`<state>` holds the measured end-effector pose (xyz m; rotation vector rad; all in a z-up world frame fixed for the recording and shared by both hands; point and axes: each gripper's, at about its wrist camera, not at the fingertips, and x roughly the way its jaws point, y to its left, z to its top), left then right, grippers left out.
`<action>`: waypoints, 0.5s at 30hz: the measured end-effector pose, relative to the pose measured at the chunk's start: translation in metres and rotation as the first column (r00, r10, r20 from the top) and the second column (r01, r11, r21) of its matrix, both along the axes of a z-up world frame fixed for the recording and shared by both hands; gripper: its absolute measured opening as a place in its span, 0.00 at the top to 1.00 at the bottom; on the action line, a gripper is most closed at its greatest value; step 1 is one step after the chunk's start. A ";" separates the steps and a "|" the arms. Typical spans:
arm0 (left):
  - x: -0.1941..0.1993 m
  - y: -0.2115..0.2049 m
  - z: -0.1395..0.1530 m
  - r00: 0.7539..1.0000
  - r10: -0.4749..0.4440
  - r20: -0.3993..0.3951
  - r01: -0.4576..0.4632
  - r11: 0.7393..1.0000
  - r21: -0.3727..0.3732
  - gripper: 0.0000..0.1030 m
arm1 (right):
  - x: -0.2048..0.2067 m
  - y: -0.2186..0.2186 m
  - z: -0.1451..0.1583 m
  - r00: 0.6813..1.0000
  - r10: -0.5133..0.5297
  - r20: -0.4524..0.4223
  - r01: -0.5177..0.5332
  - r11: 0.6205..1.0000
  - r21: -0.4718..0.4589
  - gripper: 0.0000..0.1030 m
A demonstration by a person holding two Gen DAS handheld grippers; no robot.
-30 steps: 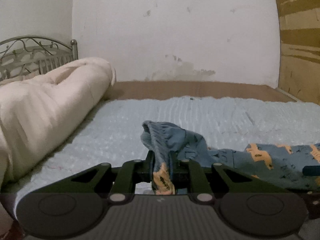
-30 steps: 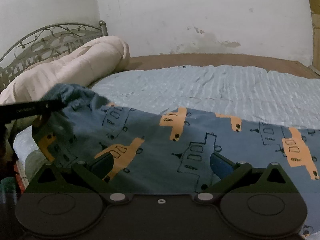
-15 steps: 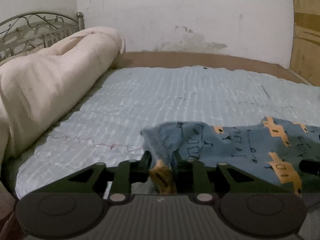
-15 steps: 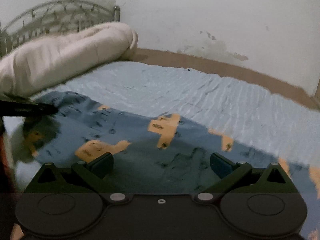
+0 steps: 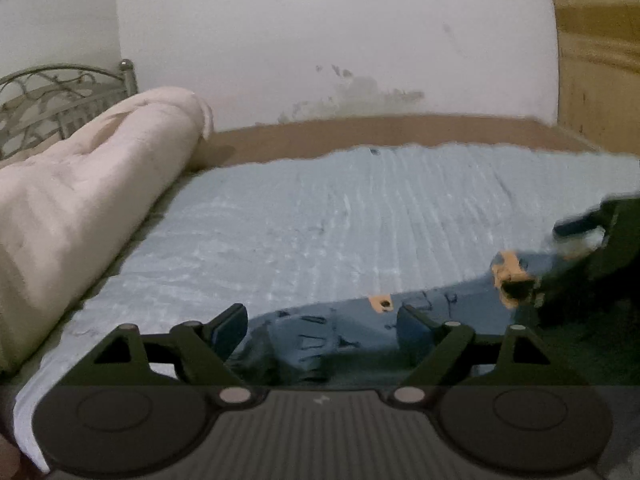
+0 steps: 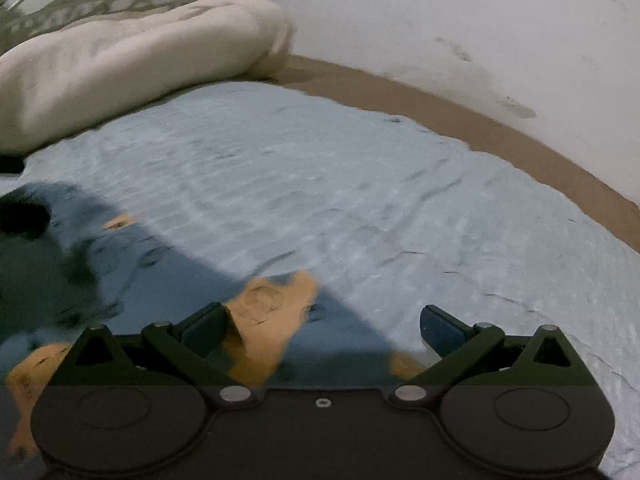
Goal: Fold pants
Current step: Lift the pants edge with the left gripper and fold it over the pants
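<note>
Spread low across a pale blue bed cover [image 5: 320,232] lie the pants [image 5: 352,320], small blue ones printed with orange vehicles and thin dark line drawings; they look soft and lie mostly flat. From the left wrist view, the left gripper [image 5: 322,326] has its jaws parting, wide apart now, with a rumpled bunch of the blue cloth lying between the fingers but no pad pressing on it. Off to that gripper's right, the same view alone shows a blurred dark shape at the frame edge, which seems to be the other tool, beside an orange patch of the cloth; it also shows a brown wooden panel [image 5: 596,60] far right. From the right wrist view, the right gripper [image 6: 322,326] stands with its jaws wide, nothing clamped; the pants run from under its left finger out to the left, while bare cover lies ahead of its right finger. Only this view shows a large orange print close up near the left finger. Ahead and to the left of both tools a rolled cream quilt [image 6: 132,56] lies against a metal headboard [image 5: 52,96], below a stained white wall [image 5: 340,40].
</note>
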<state>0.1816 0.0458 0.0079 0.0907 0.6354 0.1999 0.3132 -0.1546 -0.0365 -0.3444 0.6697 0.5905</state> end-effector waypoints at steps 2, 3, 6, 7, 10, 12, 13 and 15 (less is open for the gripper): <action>0.010 -0.005 -0.010 0.999 0.006 -0.034 -0.005 1.000 0.027 0.17 | 0.011 -0.007 -0.002 0.998 -0.055 0.027 0.056 0.998 -0.027 0.01; 0.014 -0.006 -0.014 0.999 0.009 -0.050 -0.007 0.999 0.034 0.17 | 0.016 -0.012 -0.004 0.995 -0.088 0.044 0.091 0.995 -0.048 0.01; 0.013 -0.006 -0.018 0.998 0.008 -0.065 -0.006 1.000 0.028 0.17 | 0.030 -0.034 -0.008 0.985 -0.166 0.044 0.169 0.984 -0.056 0.01; 0.012 -0.005 -0.017 0.998 0.007 -0.065 -0.005 1.000 0.021 0.17 | 0.031 -0.043 -0.008 0.978 -0.202 0.048 0.205 0.977 -0.065 0.01; 0.005 -0.005 -0.012 0.999 -0.002 -0.050 0.001 1.000 -0.011 0.12 | 0.023 -0.072 0.001 0.961 -0.274 0.035 0.276 0.960 -0.046 0.01; 0.004 -0.012 -0.006 0.999 -0.025 -0.037 0.024 0.999 -0.027 0.12 | 0.004 -0.093 0.013 0.963 -0.269 0.004 0.268 0.962 0.046 0.01; 0.003 -0.018 -0.003 0.999 -0.041 -0.030 0.040 0.999 -0.030 0.11 | -0.008 -0.101 0.018 0.967 -0.254 -0.001 0.253 0.965 0.069 0.01; 0.003 -0.034 0.000 0.996 -0.083 -0.016 0.082 0.996 -0.034 0.09 | -0.033 -0.111 0.022 0.978 -0.206 0.026 0.205 0.977 0.060 0.01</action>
